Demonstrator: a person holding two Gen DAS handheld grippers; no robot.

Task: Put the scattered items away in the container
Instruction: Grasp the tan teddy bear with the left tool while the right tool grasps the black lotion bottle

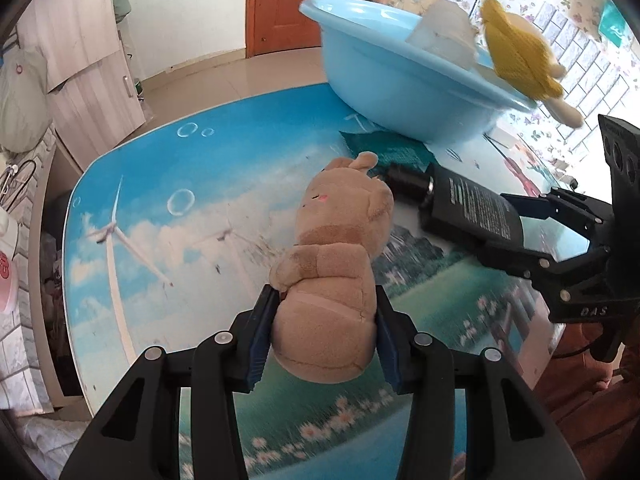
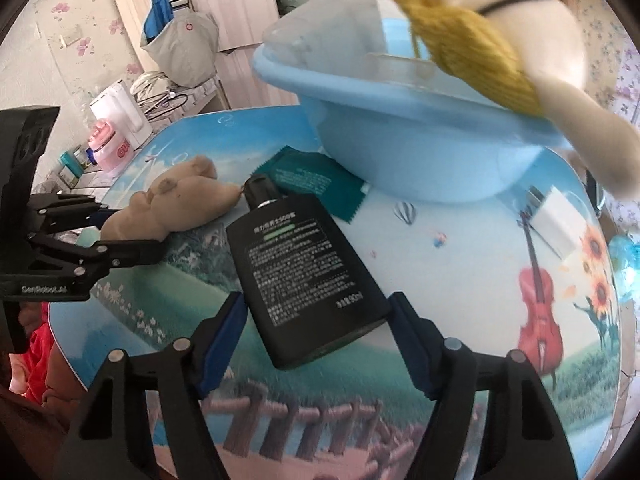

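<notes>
A brown plush toy [image 1: 328, 280] lies on the picture-printed table [image 1: 160, 208], and my left gripper [image 1: 324, 338] is shut on its lower body. A black flat bottle [image 2: 300, 264] lies beside it, cap toward the light blue basin [image 2: 400, 160]. My right gripper [image 2: 316, 340] is shut on the bottle's base, a pad against each edge. In the left wrist view, the basin [image 1: 380, 80] stands at the far side of the table. It holds a clear plastic box [image 1: 440, 36] and a white doll in yellow knit [image 1: 516, 56] that hangs over the rim. A teal packet [image 2: 312, 176] lies partly under the basin.
A white block [image 2: 556, 224] lies on the table to the right of the basin. A pink jar [image 2: 106, 148] and a white appliance [image 2: 120, 112] stand on a counter beyond the table's left edge. A person's red clothing [image 2: 36, 360] is at the near left.
</notes>
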